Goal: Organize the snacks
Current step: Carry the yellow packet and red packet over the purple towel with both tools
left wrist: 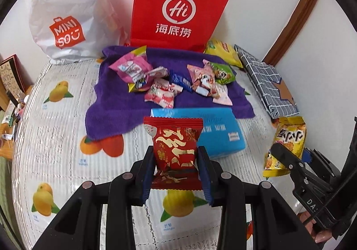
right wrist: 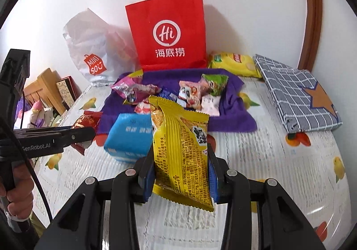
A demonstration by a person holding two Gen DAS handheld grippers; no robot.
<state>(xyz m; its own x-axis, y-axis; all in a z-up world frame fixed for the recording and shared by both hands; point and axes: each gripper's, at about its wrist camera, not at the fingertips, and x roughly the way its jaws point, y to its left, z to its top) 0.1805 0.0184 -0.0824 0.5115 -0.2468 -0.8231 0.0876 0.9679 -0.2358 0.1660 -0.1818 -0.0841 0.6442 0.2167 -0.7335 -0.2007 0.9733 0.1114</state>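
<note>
Our left gripper [left wrist: 176, 166] is squeezed on a red snack pack [left wrist: 175, 145], pads pinching its lower half from both sides, so the jaws stand only a bit apart w/ the pack filling the gap. The pack stands up tall and is off the table. Our right gripper [right wrist: 180, 171] does the same w/ a yellow snack pack [right wrist: 181, 149], pinched near its bottom, top end leaning away from us. Both packs are up in the air, not resting on anything.

Just past the packs sits a blue tissue pack [left wrist: 219, 136] on the fruit-print tablecloth [left wrist: 55, 138]. Behind it is a purple towel [left wrist: 111, 103] w/ a pile of small snacks [left wrist: 162, 91] still on it, approx. in the middle. At the back stand a red paper bag [right wrist: 167, 33] and a white plastic bag [left wrist: 67, 18], leaning on the wall. A folded checked cloth [right wrist: 296, 98] lies off to the right, a yellow chip bag [right wrist: 234, 64] near it.

We think the step now is carrying these two packs to where they belong, maybe the red bag, but we can't tell for sure. To do it well: keep the squeeze soft so nothing crunches inside, keep both packs clear of the tissue pack and the pile, and don't let the two grippers bump. Let go only when a pack is right over its spot.
</note>
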